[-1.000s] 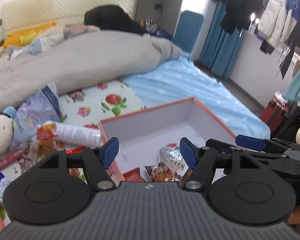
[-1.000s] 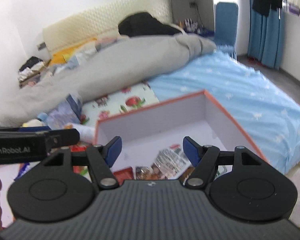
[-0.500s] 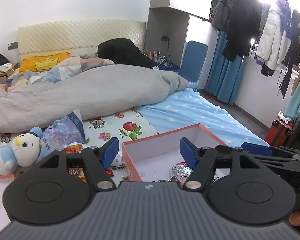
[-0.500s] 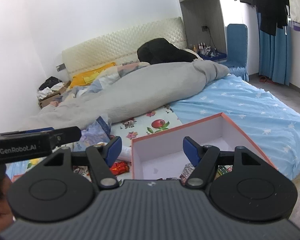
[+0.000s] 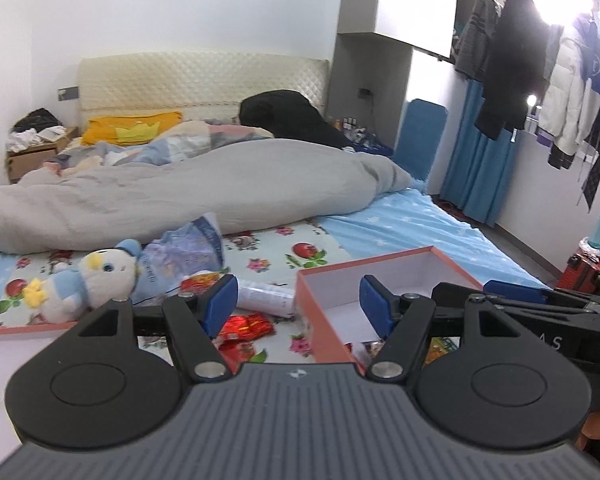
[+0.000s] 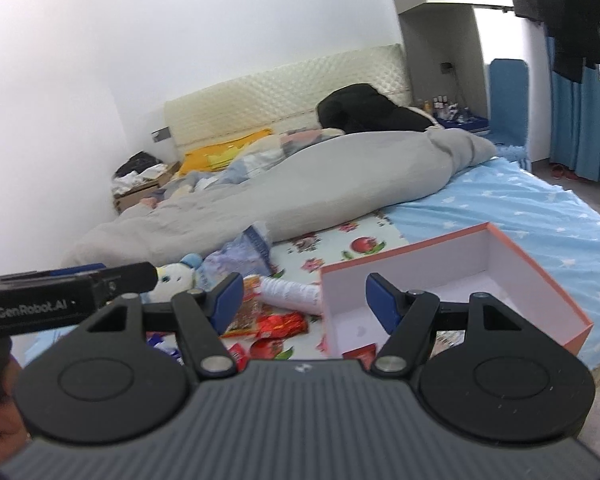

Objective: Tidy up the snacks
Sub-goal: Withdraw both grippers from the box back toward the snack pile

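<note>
Both claws empty above the bed

My left claw (image 5: 294, 300) and right claw (image 6: 302, 298) gape open, holding nothing; snack packets (image 6: 278, 326) lie lower centre, left of the orange-rimmed box (image 6: 540, 268), some inside it.

White lettering, "GenRobot.AI", runs along the black body of the left tool (image 6: 104, 280), seen at the left edge of the right wrist view. On the right tool (image 5: 516, 292), in the left wrist view, only the pale letters "A S" show. Printing on the snack packets is too blurred to read.
</note>
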`<state>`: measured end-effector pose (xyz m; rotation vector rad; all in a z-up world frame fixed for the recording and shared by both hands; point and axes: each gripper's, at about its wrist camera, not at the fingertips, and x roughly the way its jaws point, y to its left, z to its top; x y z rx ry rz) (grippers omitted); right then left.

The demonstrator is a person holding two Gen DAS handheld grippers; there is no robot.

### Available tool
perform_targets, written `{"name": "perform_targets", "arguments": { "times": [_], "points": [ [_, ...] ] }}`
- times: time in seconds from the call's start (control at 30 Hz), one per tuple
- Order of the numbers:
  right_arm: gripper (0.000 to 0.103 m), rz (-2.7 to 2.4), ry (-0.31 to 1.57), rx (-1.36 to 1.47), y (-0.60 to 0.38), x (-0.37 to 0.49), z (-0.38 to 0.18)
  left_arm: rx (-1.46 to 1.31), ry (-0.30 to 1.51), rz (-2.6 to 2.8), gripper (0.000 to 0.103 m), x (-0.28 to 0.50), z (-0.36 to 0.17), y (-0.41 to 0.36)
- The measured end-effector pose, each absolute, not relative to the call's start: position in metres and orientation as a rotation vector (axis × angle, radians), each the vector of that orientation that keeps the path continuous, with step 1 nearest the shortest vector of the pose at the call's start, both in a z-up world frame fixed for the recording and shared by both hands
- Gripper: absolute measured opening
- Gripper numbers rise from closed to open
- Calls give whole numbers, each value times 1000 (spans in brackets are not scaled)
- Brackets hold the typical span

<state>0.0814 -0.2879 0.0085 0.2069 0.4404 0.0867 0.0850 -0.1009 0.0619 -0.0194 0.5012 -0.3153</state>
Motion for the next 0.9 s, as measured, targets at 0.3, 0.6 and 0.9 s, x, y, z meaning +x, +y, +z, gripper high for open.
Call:
{"name": "perform_targets", "arguments": {
  "times": [0.3,0.6,0.9],
  "points": [
    [70,200,516,178,-247,75,-16,-50,536,-214,72,61,33,-52],
    [70,263,594,194,-212,77,-37,-111,616,-102,72,52,-8,-2],
    [70,293,656,174,-186,72,-57,-196,668,-44,72,51,-36,29]
  ]
}}
